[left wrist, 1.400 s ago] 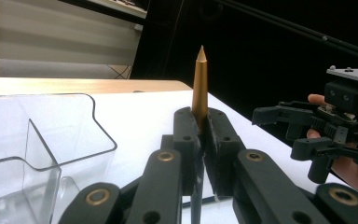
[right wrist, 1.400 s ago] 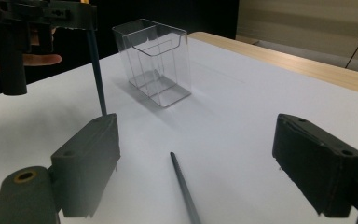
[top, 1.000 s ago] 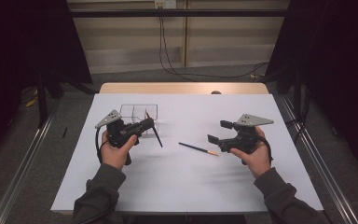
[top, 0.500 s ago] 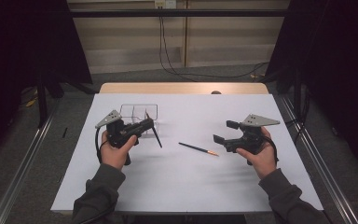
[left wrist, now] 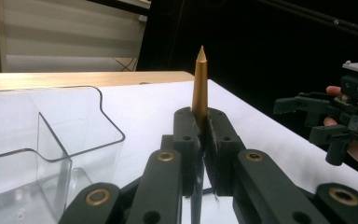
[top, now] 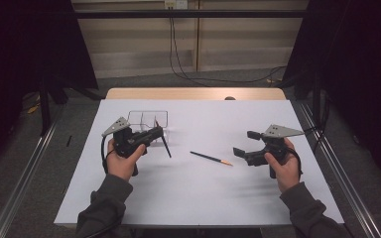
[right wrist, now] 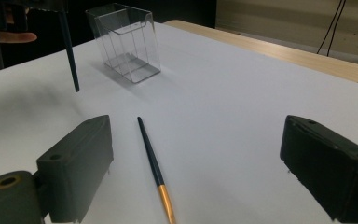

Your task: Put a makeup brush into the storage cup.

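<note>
My left gripper [top: 159, 131] is shut on a dark pen [top: 166, 147] with a gold tip [left wrist: 200, 79], held above the white table sheet next to a clear plastic box [top: 148, 119]. In the left gripper view the jaws [left wrist: 200, 128] pinch the pen, whose tip points up. A second dark pen [top: 211, 158] with a gold end [right wrist: 167, 203] lies flat mid-table. My right gripper [top: 244, 143] stands open to the right of it, and its jaws have just been opening with nothing pressed between them. In the right gripper view the lying pen [right wrist: 150, 156] is on the sheet ahead of my right gripper [right wrist: 200, 156].
The clear box [right wrist: 126, 42] has inner compartments and stands upright at the back left. The white sheet [top: 203, 198] covers the table, with a wooden edge [top: 193, 93] at the far side. Metal rails run along both sides on the floor.
The right gripper has drawn slightly to the right, away from the lying pen, and its jaws stand wider. The left gripper and its pen have kept still.
</note>
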### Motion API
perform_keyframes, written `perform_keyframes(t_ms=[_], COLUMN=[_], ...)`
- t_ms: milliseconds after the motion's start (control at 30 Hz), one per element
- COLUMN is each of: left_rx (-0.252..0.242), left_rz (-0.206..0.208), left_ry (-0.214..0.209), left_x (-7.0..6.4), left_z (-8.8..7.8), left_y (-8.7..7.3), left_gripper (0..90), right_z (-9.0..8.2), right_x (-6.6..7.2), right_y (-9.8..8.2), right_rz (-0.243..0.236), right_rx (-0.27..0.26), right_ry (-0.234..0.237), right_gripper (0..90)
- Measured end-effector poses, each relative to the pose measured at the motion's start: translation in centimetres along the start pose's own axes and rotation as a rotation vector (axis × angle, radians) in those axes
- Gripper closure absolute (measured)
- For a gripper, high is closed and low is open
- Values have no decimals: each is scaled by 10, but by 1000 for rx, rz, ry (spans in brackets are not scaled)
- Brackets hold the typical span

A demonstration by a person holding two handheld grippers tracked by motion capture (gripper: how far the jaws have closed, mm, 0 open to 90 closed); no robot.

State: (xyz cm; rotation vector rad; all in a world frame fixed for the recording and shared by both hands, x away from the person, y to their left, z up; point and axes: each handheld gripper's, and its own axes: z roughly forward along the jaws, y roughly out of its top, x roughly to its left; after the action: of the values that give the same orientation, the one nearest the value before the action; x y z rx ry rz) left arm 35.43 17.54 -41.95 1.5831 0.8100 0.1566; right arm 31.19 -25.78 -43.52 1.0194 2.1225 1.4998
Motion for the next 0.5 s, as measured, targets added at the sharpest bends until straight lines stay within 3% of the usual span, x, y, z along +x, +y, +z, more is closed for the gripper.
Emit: perform_keyframes(t_ms=[500], left_rx=[15], left_rz=[17], left_ry=[11], left_x=[-2], left_z=[2], left_y=[0], left_gripper=[837], right_z=[-6], right_x=[-5], right_y=[-3], right_rz=[3], right_rx=[5], right_ry=[-4], right_gripper=[85])
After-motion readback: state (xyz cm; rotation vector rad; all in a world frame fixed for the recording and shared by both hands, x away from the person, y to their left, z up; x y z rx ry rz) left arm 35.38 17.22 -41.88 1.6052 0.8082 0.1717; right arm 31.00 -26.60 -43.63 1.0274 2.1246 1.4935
